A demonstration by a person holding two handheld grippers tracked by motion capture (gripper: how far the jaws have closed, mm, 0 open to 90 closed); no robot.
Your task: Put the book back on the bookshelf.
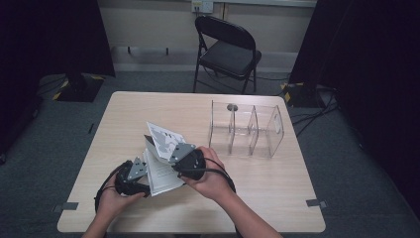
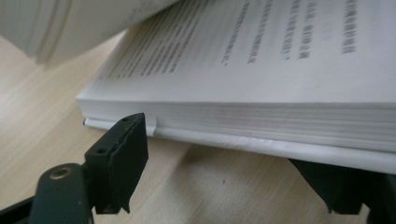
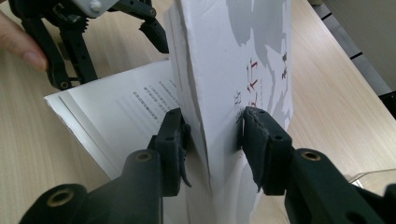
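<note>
Black folding chair [image 1: 228,49] — grey carpet [image 1: 49,144]

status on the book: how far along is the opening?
Done: the book lies on the table with its front cover and first pages lifted upright. In hand: the right gripper is clamped on that lifted stack; the left gripper straddles the page block's edge, jaws apart. Left: probably laying the lifted part flat, or closing it. The clear organizer holds no book.
</note>
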